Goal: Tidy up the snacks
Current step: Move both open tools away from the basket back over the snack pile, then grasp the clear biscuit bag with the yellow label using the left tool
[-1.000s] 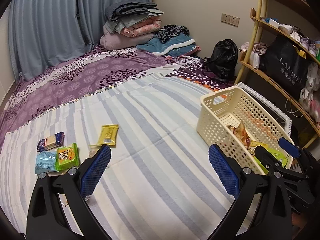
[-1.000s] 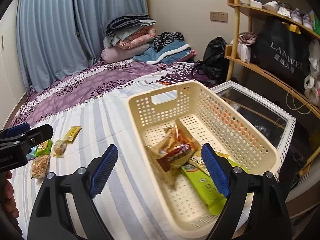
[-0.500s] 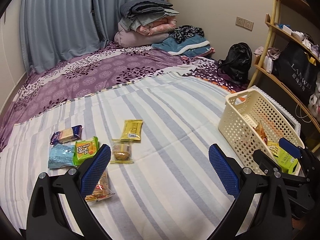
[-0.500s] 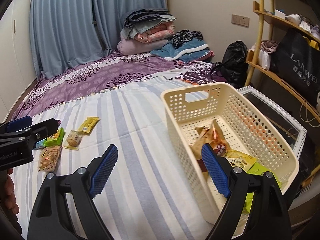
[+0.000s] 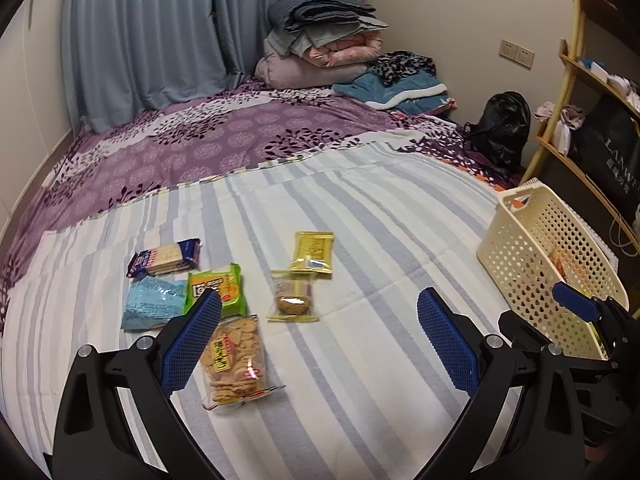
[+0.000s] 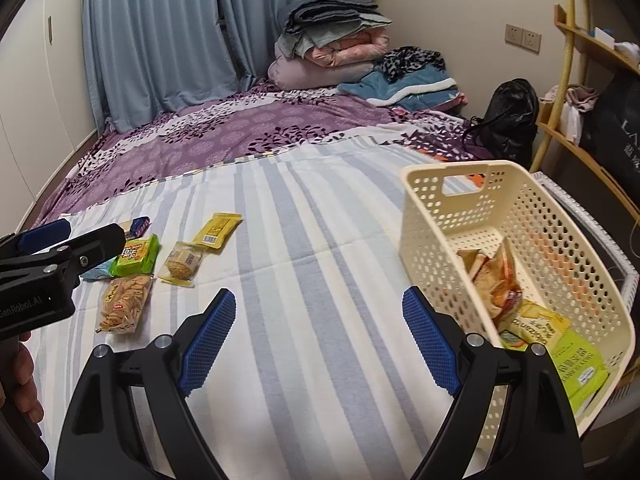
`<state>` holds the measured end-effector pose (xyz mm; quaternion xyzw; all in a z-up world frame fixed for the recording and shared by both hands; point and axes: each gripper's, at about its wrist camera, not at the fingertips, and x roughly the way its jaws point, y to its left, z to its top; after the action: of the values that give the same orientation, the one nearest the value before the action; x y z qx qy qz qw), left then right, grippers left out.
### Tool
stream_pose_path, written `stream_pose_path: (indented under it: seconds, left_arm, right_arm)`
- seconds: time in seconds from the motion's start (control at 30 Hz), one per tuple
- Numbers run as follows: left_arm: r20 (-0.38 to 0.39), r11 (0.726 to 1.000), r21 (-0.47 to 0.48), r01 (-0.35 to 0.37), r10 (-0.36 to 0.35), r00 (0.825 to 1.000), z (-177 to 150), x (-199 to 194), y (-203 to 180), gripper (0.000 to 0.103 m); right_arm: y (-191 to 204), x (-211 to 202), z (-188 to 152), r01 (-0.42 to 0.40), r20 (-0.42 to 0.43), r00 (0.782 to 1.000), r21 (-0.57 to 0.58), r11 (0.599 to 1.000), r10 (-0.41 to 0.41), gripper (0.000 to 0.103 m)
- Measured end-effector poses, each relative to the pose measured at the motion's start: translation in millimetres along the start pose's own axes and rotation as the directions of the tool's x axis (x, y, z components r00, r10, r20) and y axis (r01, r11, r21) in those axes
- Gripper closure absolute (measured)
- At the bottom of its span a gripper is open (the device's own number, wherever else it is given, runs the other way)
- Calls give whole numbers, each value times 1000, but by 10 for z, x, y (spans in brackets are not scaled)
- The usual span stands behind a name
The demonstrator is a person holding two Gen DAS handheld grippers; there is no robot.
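Observation:
Several snack packets lie on the striped bedsheet: a bag of small crackers (image 5: 234,364), a green packet (image 5: 218,290), a light blue packet (image 5: 154,308), a dark blue cracker pack (image 5: 166,258), a clear-wrapped cookie (image 5: 294,296) and a yellow packet (image 5: 313,251). My left gripper (image 5: 320,340) is open and empty, its left finger just over the cracker bag. My right gripper (image 6: 318,344) is open and empty, left of the cream basket (image 6: 424,248), which holds an orange bag (image 6: 494,280) and green packets (image 6: 576,364).
Folded bedding (image 5: 320,44) is stacked at the far end of the purple bedspread. A black backpack (image 5: 500,132) and a wooden shelf (image 5: 572,92) stand at the right. A white-rimmed glass table (image 6: 592,220) sits behind the basket.
Both grippers have swung left, away from the basket and toward the loose snacks. The left gripper has come closer to the cracker bag. Both stay open.

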<state>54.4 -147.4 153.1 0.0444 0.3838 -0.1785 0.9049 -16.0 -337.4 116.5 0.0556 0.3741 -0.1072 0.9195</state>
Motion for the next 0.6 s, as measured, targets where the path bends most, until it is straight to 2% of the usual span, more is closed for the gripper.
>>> stream_pose_path:
  seconds: [0.27, 0.43, 0.6]
  left_arm:
    - [-51, 986, -154, -60, 53, 997, -146, 117, 758, 3]
    - [-85, 964, -236, -122, 105, 991, -268, 186, 1226, 3]
    - [-114, 936, -321, -143, 112, 987, -396, 246, 1569, 3]
  right_arm:
    - [254, 214, -21, -50, -48, 998, -28, 998, 49, 18]
    - [433, 360, -56, -92, -88, 992, -50, 995, 87, 18]
    - [600, 465, -94, -119, -114, 987, -67, 991, 111, 18]
